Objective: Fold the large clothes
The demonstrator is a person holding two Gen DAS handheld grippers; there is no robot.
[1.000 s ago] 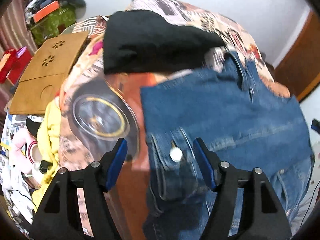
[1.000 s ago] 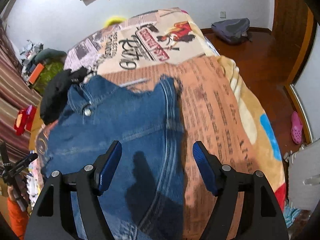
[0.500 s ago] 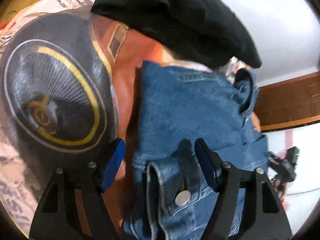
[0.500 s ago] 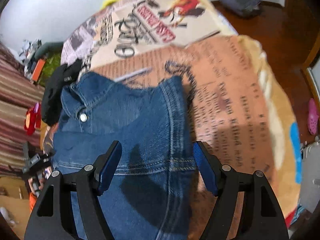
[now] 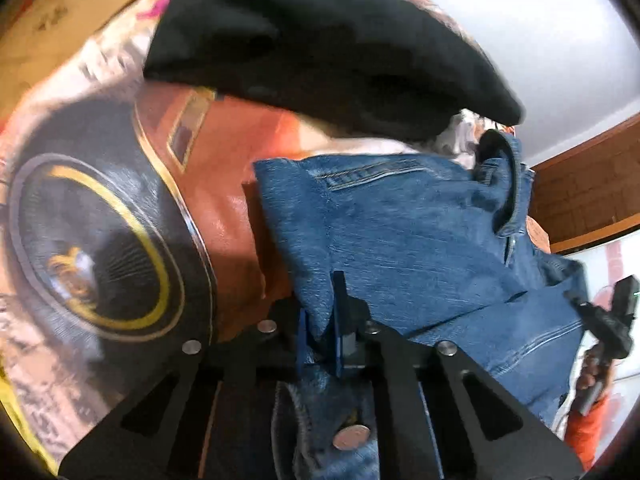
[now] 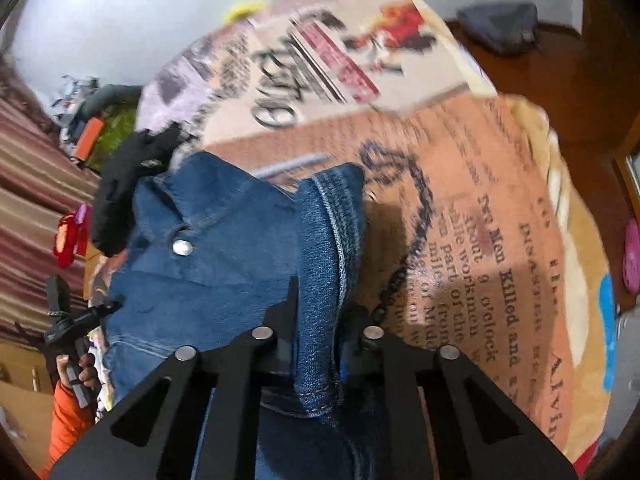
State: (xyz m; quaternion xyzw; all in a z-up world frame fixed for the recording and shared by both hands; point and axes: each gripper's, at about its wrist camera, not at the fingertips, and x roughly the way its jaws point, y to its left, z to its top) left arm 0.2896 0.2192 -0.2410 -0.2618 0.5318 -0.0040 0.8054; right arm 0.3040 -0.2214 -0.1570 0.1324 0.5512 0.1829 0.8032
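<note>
Left hand-held gripper [image 5: 320, 334]: clamped on a pinch of denim at the left edge of the denim jacket [image 5: 416, 248]; blue pads nearly together with cloth between them.
Right hand-held gripper [image 6: 316, 344]: clamped on the jacket's opposite edge, along a stitched seam that stands up in a ridge between the fingers.
Jacket position: on the bed, on the printed blanket [image 6: 480, 208], between the two grippers; far end lies just beside or touching the black garment [image 5: 320, 40], can't tell which.
Jacket orientation: collar [image 5: 504, 184] and top snap button [image 6: 182, 247] at the far end, away from both cameras; near end runs under the fingers, out of view. Long axis looks collar-to-hem, roughly along the viewing direction. A second snap [image 5: 351, 437] sits below the left gripper.
Progress: early, my read. Both side edges are gripped and slightly bunched; body looks already doubled to a narrower panel, but no clean final fold shows.
Left to do: likely carry the gripped end over toward the collar, flatten, square up.
Background: cardboard box [image 5: 52, 36] past the bed's left side; dark bag [image 6: 500, 24] on the floor.
</note>
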